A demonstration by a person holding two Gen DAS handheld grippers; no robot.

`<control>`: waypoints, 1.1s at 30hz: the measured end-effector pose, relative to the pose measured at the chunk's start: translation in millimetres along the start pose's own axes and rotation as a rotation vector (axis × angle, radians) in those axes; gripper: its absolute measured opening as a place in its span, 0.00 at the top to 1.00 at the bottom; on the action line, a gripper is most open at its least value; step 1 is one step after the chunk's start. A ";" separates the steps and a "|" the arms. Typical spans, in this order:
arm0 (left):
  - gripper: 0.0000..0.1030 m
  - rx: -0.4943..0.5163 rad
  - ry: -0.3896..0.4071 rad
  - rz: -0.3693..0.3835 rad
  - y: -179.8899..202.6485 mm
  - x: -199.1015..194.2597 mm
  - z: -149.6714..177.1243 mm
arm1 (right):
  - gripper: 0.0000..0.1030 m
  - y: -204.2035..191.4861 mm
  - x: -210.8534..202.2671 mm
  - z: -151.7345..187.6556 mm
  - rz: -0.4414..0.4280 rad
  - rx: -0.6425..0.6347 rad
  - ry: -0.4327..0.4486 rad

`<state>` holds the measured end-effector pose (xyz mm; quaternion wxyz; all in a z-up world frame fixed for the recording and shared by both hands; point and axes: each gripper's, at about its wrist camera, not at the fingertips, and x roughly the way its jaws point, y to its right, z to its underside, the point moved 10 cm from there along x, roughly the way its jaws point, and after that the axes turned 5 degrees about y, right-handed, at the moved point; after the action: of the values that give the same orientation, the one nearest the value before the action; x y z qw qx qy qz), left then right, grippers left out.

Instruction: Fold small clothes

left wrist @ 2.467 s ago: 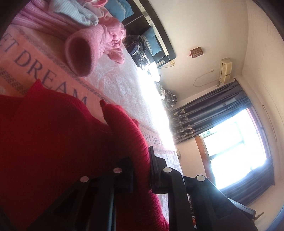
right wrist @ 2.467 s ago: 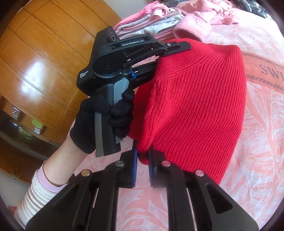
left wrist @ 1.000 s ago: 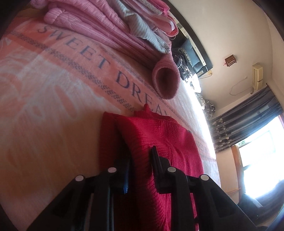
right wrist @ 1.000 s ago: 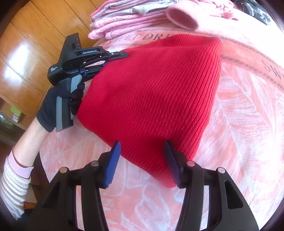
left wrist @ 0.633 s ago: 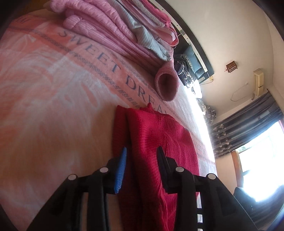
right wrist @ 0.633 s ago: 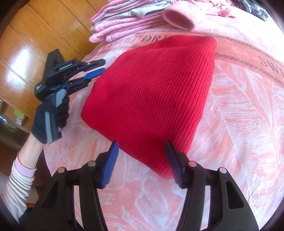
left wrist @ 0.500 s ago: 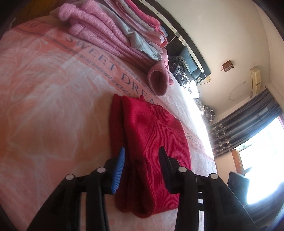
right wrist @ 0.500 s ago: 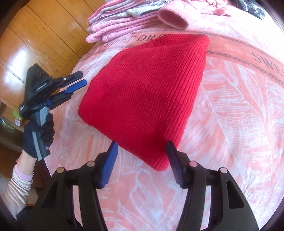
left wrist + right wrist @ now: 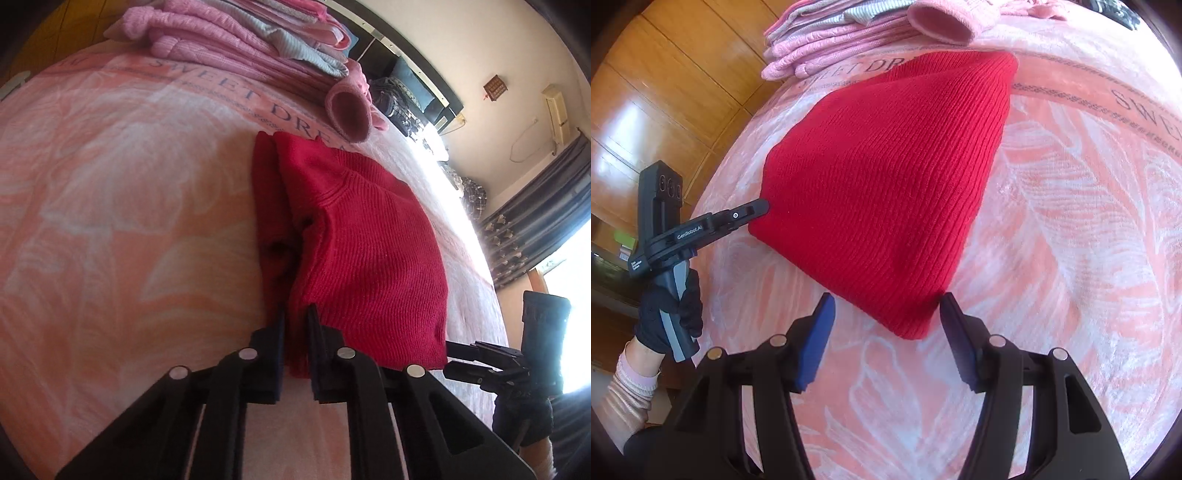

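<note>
A folded red knit sweater (image 9: 369, 240) (image 9: 894, 166) lies flat on the pink bedspread (image 9: 110, 184) (image 9: 1089, 221). My left gripper (image 9: 295, 321) is shut on the sweater's near edge, with red fabric pinched between its fingers. The right wrist view shows the left gripper (image 9: 762, 208) at the sweater's left corner, held by a black-gloved hand (image 9: 668, 314). My right gripper (image 9: 886, 314) stands open, its blue pads on either side of the sweater's near corner without touching it. It also appears in the left wrist view as the right gripper (image 9: 446, 358), beside the sweater's right edge.
A stack of folded pink and grey clothes (image 9: 240, 48) (image 9: 849, 33) sits at the bed's far end, with a pink rolled sleeve (image 9: 347, 110) (image 9: 942, 22) just beyond the sweater. A wooden wardrobe (image 9: 646, 92) stands to the left. Dark curtains (image 9: 535, 221) hang by a bright window.
The sweater was lowered onto the bed and both grippers let go. Since half a second ago my left gripper has shut on the sweater's near edge; the right has stayed open.
</note>
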<state>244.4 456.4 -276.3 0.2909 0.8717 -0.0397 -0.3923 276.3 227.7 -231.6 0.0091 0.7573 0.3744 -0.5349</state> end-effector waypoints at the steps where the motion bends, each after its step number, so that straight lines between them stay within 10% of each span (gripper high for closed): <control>1: 0.90 -0.019 -0.006 0.011 -5.2 1.9 2.4 | 0.42 1.8 0.7 0.9 0.004 0.002 -0.003; 6: 0.86 0.007 -0.002 0.043 -2.6 -1.1 6.7 | 0.42 5.7 2.7 4.6 -0.003 0.029 -0.014; 11: 0.53 -0.097 0.003 0.065 -3.9 -18.0 -6.4 | 0.41 6.9 -8.3 -2.2 -0.020 0.051 0.018; 33: 0.42 -0.309 -0.126 0.262 7.8 75.2 -80.9 | 0.41 24.5 -7.3 0.0 -0.065 0.138 0.026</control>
<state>354.6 466.0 -279.5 0.4666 0.7779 -0.1102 -0.4061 289.4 205.9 -235.2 -0.0655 0.7504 0.3612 -0.5497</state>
